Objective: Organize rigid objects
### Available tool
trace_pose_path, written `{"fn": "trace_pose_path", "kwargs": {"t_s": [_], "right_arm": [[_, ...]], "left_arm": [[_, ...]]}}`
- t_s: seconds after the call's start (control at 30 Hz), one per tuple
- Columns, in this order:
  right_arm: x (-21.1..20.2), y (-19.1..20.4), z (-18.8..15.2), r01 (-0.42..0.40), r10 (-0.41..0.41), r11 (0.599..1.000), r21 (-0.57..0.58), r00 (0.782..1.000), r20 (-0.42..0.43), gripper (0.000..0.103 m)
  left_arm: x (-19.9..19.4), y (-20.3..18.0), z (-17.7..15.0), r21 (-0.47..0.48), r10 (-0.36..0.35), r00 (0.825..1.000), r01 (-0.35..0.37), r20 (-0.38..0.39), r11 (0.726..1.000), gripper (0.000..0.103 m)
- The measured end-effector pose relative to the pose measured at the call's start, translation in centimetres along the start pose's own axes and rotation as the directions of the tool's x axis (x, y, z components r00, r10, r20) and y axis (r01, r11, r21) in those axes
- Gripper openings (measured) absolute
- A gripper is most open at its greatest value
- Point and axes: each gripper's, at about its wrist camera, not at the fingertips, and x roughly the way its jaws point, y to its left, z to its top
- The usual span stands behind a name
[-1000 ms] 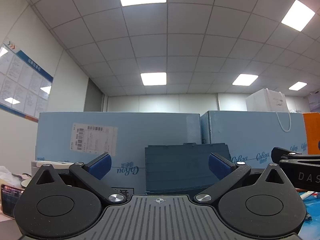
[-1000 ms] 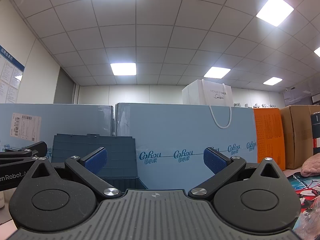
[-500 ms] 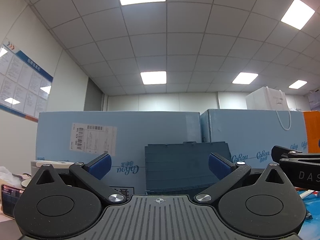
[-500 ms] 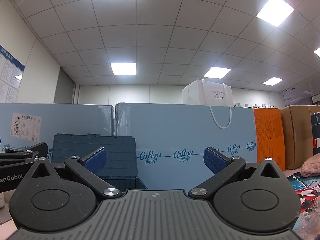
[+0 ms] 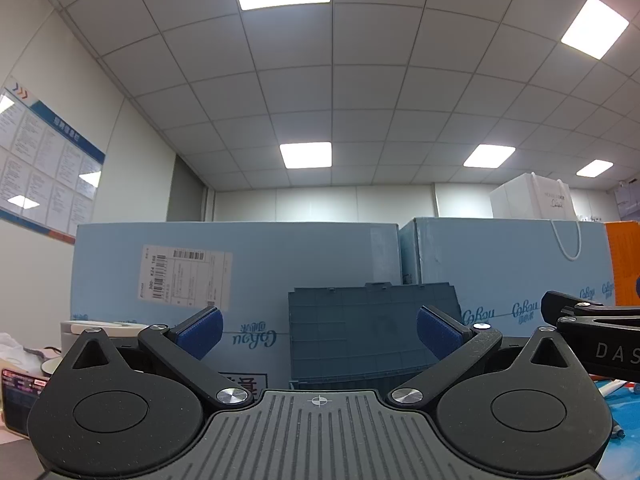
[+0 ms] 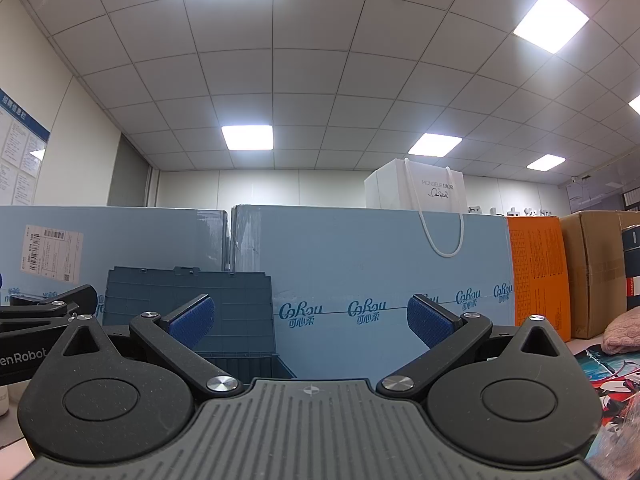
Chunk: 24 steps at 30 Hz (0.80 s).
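Two pale blue cartons (image 6: 360, 264) stand as a wall along the far edge of the surface, a white gift bag (image 6: 416, 188) on top of the right-hand one and an orange box (image 6: 536, 272) and a brown carton (image 6: 592, 272) beside it toward the right edge. In front of the cartons sits a dark blue plastic storage case (image 5: 372, 332) with its ribbed lid raised upright, the likeliest home for the rigid objects. The left gripper (image 5: 318, 332) points level at that lid, its blue pads spread wide and empty. The right gripper (image 6: 310, 320), just beside it, is likewise wide and holds nothing, aimed slightly right of the case (image 6: 188, 308). Both cameras look level or slightly up, so the objects to be sorted are out of view; only small pens (image 5: 612, 390) show at the right edge. The sound next move, by this view, is to tip a gripper down to the surface, find one object and centre it between the pads before closing.
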Motion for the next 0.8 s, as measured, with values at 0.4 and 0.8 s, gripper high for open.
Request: {"fn": "trace_pose_path", "kwargs": {"t_s": [0.4,0.8], "right_arm": [[0.0,-0.03,0.0,-0.001,0.001,1.0,0.0,1.0,-0.001,0.103],[0.01,-0.06,0.0,-0.002,0.002,1.0,-0.001,1.0,-0.004,0.103]], "left_arm": [[0.04,0.0,-0.05,0.001,0.008,1.0,-0.008,-0.007,1.0,0.103],[0.01,0.01,-0.07,0.003,0.006,1.0,-0.006,-0.008,1.0,0.103]]}}
